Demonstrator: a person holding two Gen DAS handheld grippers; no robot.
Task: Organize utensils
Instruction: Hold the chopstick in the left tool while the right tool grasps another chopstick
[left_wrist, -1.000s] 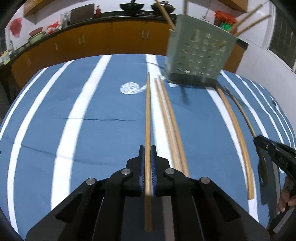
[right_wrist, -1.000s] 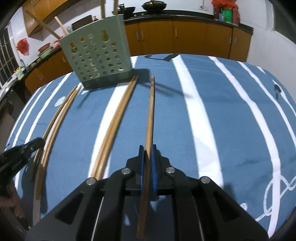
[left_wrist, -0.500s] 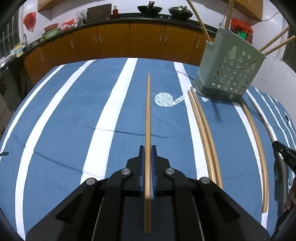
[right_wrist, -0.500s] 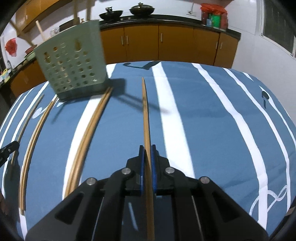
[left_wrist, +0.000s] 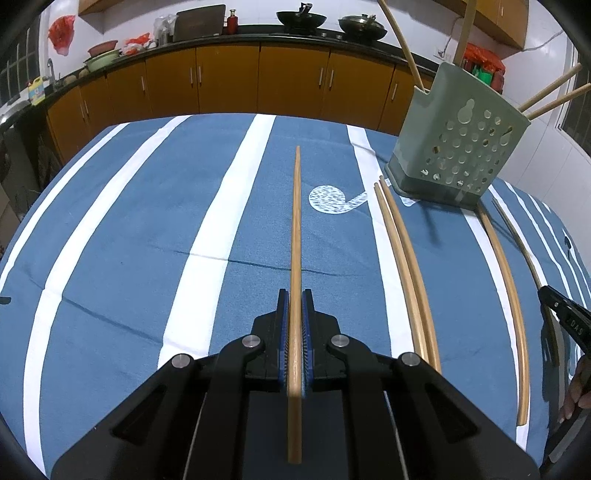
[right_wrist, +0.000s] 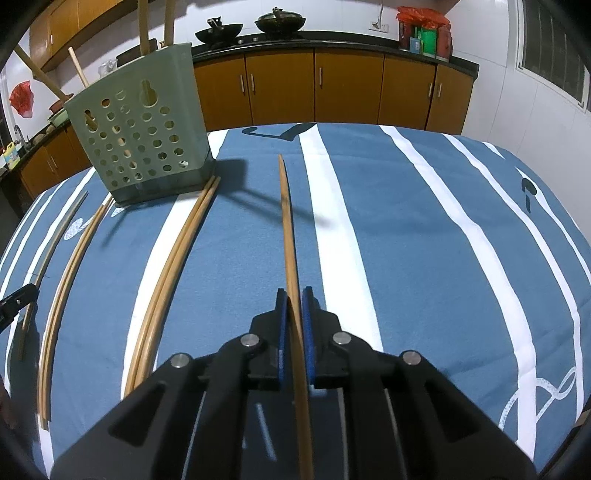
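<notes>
Nearest, the black left gripper (left_wrist: 294, 299) has its blue-padded fingers (left_wrist: 282, 325) drawn tight together on a long pale wooden chopstick (left_wrist: 295, 236), which runs straight out between them above the blue cloth with white stripes (left_wrist: 129, 229), its far tip free of the cloth. Likewise the black right gripper (right_wrist: 293, 297) pinches a second long wooden chopstick (right_wrist: 286, 221) between its own blue pads (right_wrist: 307, 325), the stick leaning slightly left of centre and passing back under the camera. Just beside the left gripper, to its right, a pair of bamboo chopsticks (left_wrist: 402, 258) lies side by side on the cloth; the right wrist view shows the same pair (right_wrist: 177, 266) to the left of the held stick. Another two chopsticks (left_wrist: 506, 280) lie further right, near the right gripper's tip. Farther off, a sage-green perforated plastic utensil holder (left_wrist: 458, 147) stands upright on the cloth at the far ends of the lying sticks, with several wooden sticks (left_wrist: 404, 48) leaning out of its top. Beyond the table runs a row of orange-brown cabinets (left_wrist: 229, 85)
</notes>
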